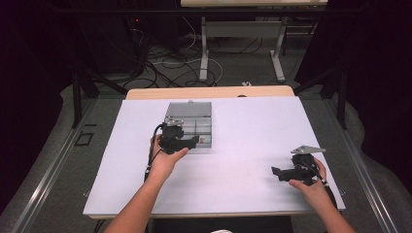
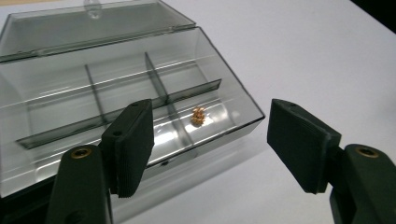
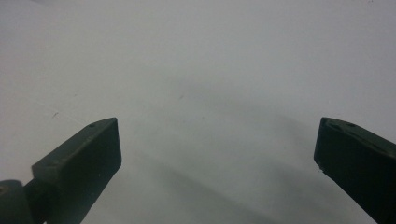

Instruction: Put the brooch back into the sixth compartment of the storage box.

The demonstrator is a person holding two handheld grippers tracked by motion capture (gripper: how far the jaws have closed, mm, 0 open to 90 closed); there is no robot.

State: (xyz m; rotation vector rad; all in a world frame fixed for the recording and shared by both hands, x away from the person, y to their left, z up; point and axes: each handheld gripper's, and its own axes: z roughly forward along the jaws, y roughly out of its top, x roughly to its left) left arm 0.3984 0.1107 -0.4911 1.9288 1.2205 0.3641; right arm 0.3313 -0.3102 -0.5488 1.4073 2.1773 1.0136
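A clear plastic compartment box (image 2: 140,93) is seen lying open on the white table (image 1: 243,145), its lid folded back, and a small brass-coloured part (image 2: 198,116) is held in one of its near compartments. The left gripper (image 2: 210,140) is held just before the box's near corner with its jaws parted and nothing between them. The right gripper (image 3: 217,154) is held well apart over bare table, jaws wide and unloaded.

Clear plastic compartment box (image 1: 189,125) toward the far middle of the white bench (image 1: 243,145), lid laid open behind it, small brass part (image 2: 198,116) in its near right compartment, left hand-held gripper (image 1: 193,141) at its near edge, right hand-held gripper (image 1: 278,173) well apart at near right.
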